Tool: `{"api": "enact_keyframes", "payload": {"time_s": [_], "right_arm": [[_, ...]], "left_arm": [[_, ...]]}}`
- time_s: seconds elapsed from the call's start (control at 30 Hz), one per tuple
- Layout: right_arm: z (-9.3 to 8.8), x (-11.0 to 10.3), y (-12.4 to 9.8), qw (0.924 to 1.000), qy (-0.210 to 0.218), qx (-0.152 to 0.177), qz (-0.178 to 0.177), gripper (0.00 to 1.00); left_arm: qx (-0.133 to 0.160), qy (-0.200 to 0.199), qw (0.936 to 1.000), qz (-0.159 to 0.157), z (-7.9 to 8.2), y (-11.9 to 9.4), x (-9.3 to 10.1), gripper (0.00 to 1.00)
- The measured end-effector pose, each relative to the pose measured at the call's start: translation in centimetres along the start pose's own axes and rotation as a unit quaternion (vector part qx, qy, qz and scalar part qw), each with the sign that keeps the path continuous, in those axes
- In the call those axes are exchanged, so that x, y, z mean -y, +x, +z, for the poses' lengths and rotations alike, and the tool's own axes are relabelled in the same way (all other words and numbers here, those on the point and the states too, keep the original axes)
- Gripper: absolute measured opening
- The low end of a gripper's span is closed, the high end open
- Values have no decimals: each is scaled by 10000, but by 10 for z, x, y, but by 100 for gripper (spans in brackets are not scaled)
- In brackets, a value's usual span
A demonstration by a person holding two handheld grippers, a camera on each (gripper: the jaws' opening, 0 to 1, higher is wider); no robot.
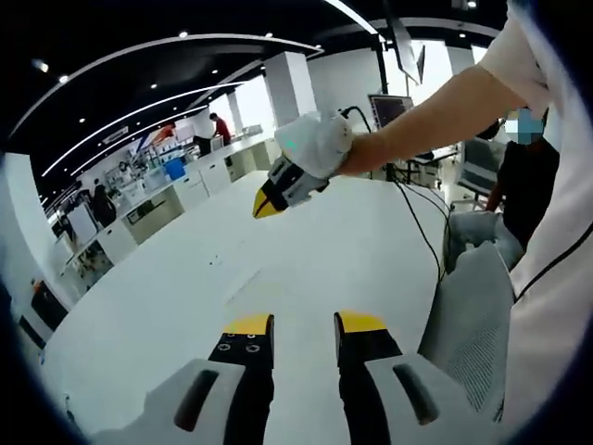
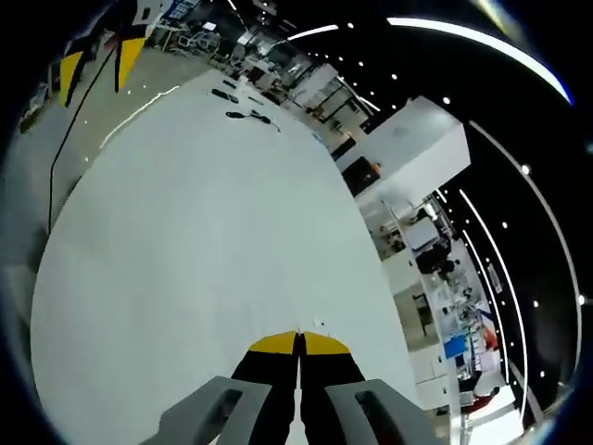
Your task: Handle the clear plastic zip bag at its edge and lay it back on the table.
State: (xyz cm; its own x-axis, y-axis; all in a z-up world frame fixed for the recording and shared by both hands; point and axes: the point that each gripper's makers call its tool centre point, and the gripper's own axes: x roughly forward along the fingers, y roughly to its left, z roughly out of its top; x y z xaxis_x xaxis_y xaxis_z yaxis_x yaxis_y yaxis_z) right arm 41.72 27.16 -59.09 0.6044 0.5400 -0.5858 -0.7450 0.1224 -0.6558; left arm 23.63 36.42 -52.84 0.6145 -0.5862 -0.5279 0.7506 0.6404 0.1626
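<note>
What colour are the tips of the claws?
Yellow, on black claws. Left claw shows it best in the left gripper view.

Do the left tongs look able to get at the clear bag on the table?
Probably yes: the left tongs are open, and the faintly visible clear bag lies on the table just ahead with nothing between them.
</note>
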Motion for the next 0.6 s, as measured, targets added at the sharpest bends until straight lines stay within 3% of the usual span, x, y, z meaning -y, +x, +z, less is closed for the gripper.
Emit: {"api": "enact_keyframes", "payload": {"time_s": [0.3, 0.6], "right_arm": [[-13, -56, 11, 9998, 14, -194, 56, 0], [-18, -84, 17, 9996, 16, -295, 41, 0]], "left_arm": [[-17, -122, 9999, -5, -8, -1, 2, 23], [-57, -120, 9999, -41, -12, 0, 5, 23]]}}
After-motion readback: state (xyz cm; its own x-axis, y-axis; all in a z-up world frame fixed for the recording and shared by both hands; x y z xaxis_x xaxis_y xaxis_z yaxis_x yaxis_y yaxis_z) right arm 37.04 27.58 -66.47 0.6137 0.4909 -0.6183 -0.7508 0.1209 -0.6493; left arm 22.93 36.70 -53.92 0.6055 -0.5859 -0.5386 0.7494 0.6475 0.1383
